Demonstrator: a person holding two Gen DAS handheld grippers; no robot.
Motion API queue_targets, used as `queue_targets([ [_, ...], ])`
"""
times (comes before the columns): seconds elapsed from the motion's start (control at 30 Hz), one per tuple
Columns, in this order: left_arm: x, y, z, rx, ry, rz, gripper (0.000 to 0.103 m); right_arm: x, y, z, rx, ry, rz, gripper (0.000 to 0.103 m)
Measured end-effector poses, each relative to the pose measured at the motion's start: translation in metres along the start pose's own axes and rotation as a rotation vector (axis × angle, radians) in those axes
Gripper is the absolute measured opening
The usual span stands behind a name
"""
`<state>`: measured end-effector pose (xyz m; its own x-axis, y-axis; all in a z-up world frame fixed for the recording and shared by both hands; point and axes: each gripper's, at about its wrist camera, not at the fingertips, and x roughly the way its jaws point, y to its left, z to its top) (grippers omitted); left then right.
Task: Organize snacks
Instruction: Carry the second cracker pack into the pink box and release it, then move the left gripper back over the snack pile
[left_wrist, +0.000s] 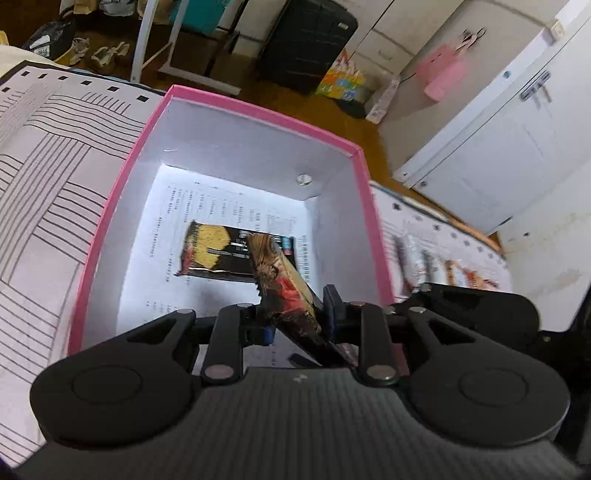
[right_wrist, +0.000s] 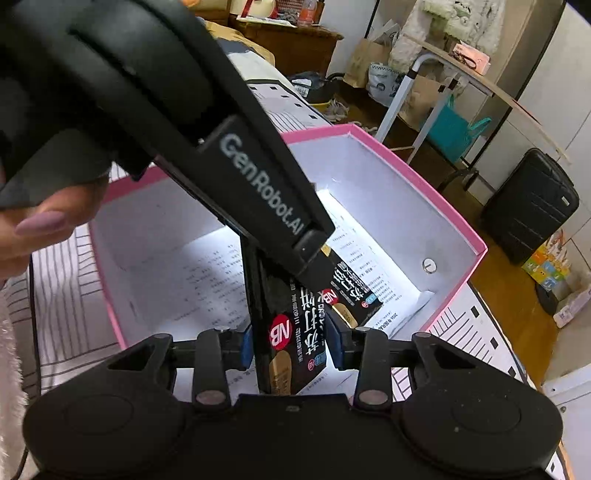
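Three snack packets matter here, and two of them are between jaws. One tilted packet (left_wrist: 291, 291) sits in the left gripper (left_wrist: 299, 319), whose jaws stand narrow. Its long axis runs forward along the fingers and a little to their left, with the far end dipping toward the floor of the pink box (left_wrist: 122, 184). The packet leans on the right-hand pad and meets the other at its edge, but I cannot tell whether the pads truly press it or merely frame it. Straight ahead of that gripper and lower down, a flat packet (left_wrist: 221, 253) lies on the printed sheet (left_wrist: 207, 299) that lines the box floor. Its long axis runs crosswise to the fingers, and the tilted packet's far end overlaps its right end.

The right gripper (right_wrist: 291, 343) is closed, moderately narrow, on an upright packet (right_wrist: 295, 347). It holds the packet by its side edges, label facing the camera, long axis running forward and down into the box. Ahead of this gripper and up to its left, the left gripper's body slants across the view, its tip just beyond the upright packet's top edge. A hand (right_wrist: 33, 229) grips that tool at the far left.

The left gripper looks nearer the box floor, so it seems best placed to let go first. The right would then need open floor to either side of the slanting tool. More snacks (left_wrist: 443, 271), blurred, lie on the striped bedspread (left_wrist: 55, 166) off to the left gripper's right, outside the box.
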<state>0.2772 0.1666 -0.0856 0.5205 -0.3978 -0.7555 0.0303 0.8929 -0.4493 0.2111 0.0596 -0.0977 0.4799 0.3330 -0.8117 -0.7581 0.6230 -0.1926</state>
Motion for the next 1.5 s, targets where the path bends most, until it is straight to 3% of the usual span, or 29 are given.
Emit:
queue_targets([
  [0.1,0.007,0.003,0.003,-0.006,0.013,0.037,0.04,0.002,-0.002,-0.001,0.027,0.007,-0.014,0.042],
  [0.2,0.004,0.004,0.003,-0.016,0.016,0.036,0.044,-0.002,-0.005,-0.002,0.077,-0.001,0.03,0.048],
  [0.23,0.002,0.004,0.003,-0.013,0.015,0.045,0.05,-0.005,-0.004,-0.002,0.078,-0.009,0.036,0.05],
  [0.33,-0.006,-0.001,0.0,0.023,0.0,0.108,0.06,-0.011,0.002,-0.003,0.072,-0.019,0.03,0.055],
  [0.93,-0.076,-0.038,-0.024,0.133,-0.098,0.32,0.067,-0.068,0.008,-0.024,0.144,-0.058,-0.002,0.057],
  [1.03,-0.079,-0.047,-0.033,0.142,-0.077,0.316,0.067,-0.084,0.008,-0.031,0.144,-0.061,-0.036,0.058],
  [1.2,-0.099,-0.073,-0.046,0.201,-0.11,0.333,0.067,-0.119,0.005,-0.046,0.17,-0.082,-0.075,0.058],
  [1.5,-0.136,-0.137,-0.069,0.373,-0.103,0.273,0.067,-0.197,-0.006,-0.091,0.257,-0.162,-0.124,0.06],
])
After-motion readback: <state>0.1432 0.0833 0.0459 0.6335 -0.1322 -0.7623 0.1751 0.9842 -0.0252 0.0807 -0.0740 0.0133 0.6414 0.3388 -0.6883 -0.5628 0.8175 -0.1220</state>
